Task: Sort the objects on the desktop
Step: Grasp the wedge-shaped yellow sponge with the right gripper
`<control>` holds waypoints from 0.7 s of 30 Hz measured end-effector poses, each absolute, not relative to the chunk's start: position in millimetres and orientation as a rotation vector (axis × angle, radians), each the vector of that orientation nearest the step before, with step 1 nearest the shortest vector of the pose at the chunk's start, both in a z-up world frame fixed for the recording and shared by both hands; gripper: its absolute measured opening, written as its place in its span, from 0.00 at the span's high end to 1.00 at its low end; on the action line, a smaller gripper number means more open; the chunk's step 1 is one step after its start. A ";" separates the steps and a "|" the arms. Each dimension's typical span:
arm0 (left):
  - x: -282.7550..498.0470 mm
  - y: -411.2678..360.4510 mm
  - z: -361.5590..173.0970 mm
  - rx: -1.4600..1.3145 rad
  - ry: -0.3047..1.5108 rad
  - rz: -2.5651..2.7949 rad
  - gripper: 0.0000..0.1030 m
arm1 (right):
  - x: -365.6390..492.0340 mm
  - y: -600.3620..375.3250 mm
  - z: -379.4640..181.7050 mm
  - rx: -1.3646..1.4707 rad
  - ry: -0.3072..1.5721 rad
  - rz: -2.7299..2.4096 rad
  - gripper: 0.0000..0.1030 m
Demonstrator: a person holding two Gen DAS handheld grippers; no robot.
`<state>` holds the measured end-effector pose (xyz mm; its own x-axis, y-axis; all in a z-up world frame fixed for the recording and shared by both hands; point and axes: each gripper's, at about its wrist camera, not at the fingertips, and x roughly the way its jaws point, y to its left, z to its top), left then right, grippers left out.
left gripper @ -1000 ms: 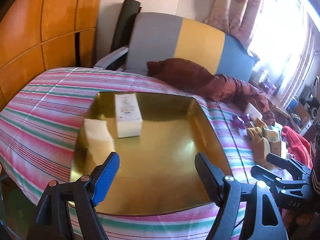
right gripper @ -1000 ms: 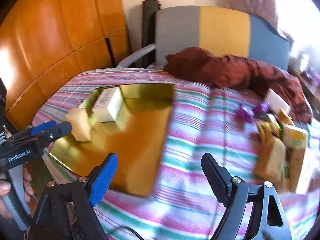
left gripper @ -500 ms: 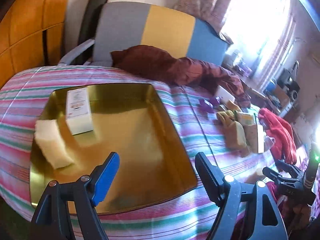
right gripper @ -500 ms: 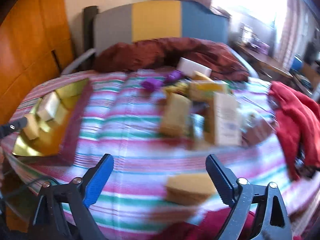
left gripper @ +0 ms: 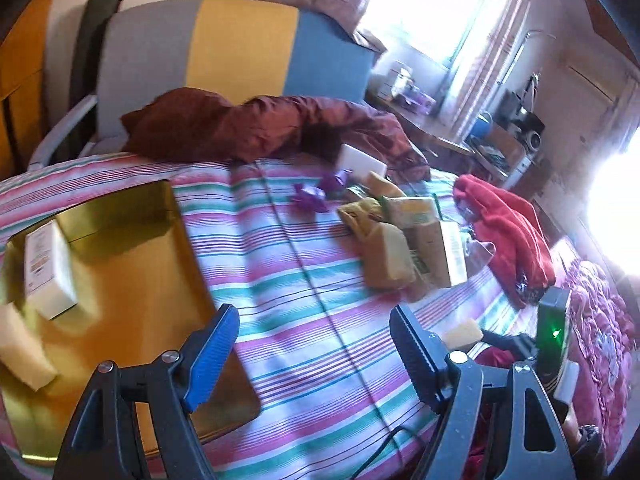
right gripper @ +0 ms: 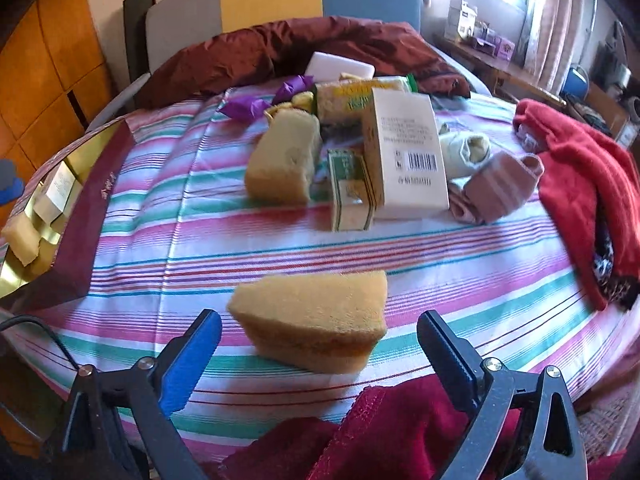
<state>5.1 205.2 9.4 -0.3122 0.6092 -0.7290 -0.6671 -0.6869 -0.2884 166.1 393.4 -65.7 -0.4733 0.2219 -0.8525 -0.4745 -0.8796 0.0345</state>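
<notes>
A gold tray lies at the left of the striped table and holds a white box and a pale sponge; it also shows in the right wrist view. My left gripper is open and empty above the cloth beside the tray's right edge. My right gripper is open, with a yellow wedge sponge lying on the cloth just ahead, between its fingers. A pile further back holds a yellow sponge, a tall white box, a green box and purple wrappers.
A dark red cloth lies at the table's far edge before a grey, yellow and blue chair. Red clothing lies at the right. Rolled socks sit beside the pile. Maroon fabric lies under my right gripper.
Both grippers have swung right, away from the tray. The right gripper has come down close to the wedge sponge, which now lies between its open fingers.
</notes>
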 end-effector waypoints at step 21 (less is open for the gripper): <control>25.8 414.6 -3.1 -1.185 0.368 1.643 0.24 | 188.5 384.4 -50.0 -1.185 0.324 2.431 0.38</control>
